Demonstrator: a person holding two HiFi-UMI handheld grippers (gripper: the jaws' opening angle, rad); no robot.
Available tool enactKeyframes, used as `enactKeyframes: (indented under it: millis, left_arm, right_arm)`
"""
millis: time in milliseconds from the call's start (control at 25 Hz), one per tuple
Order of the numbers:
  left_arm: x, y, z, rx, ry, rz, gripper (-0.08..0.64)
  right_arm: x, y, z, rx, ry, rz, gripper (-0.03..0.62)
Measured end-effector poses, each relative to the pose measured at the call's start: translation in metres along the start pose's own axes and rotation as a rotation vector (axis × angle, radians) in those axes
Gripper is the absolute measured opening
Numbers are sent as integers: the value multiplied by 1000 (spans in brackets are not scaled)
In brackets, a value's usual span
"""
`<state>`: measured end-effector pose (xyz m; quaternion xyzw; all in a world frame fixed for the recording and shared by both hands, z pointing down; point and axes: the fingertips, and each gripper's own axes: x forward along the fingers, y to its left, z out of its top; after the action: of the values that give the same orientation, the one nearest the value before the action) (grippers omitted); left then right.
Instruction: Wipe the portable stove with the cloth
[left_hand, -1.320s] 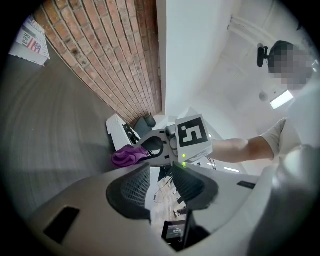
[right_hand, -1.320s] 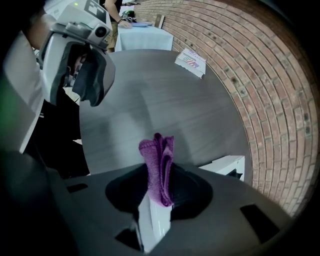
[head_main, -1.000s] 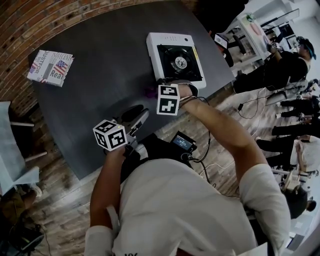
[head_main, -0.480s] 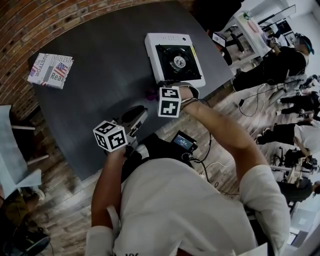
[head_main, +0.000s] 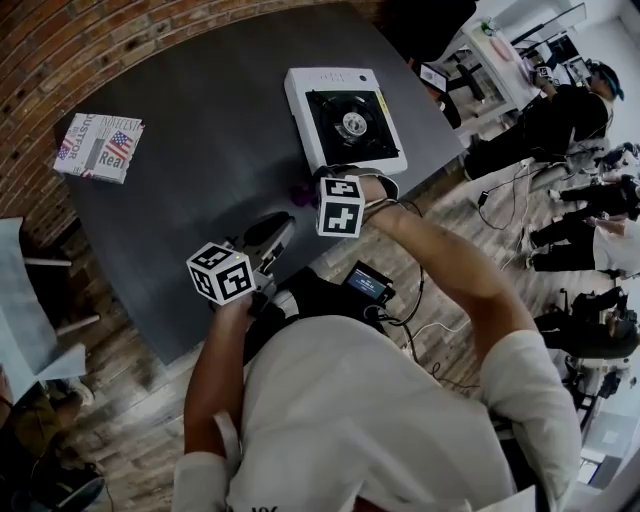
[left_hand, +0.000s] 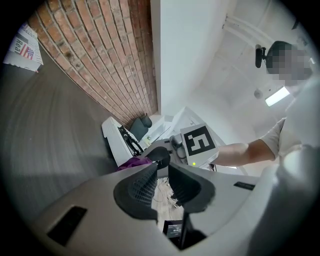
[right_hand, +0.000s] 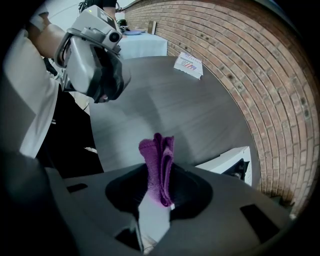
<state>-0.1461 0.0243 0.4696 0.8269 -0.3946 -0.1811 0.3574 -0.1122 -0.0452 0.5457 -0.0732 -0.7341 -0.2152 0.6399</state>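
Just beside the near corner of the one portable stove (head_main: 345, 118), the one purple cloth (right_hand: 160, 165) is pinched in the fingers (right_hand: 122, 192) of the right gripper (right_hand: 159, 187), pointing steeply down over the surface (head_main: 200, 150). The left gripper (left_hand: 161, 172) points level, its empty fingers narrowly apart after just closing. One magazine (head_main: 98, 146) lies well apart.

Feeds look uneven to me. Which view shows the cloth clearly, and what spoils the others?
Right gripper view: cloth sharp and well lit, though edges bend from the wide lens. Head view: dim, cloth only a small purple speck near the stove. Left gripper view: ceiling light glares at upper right.
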Motion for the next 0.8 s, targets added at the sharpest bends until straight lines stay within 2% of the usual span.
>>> enactKeyframes:
  millis: [800]
  left_arm:
    - [5,1,1,22,32,1,77]
  right_arm:
    - [-18,3,-5,94,-56,-27,118]
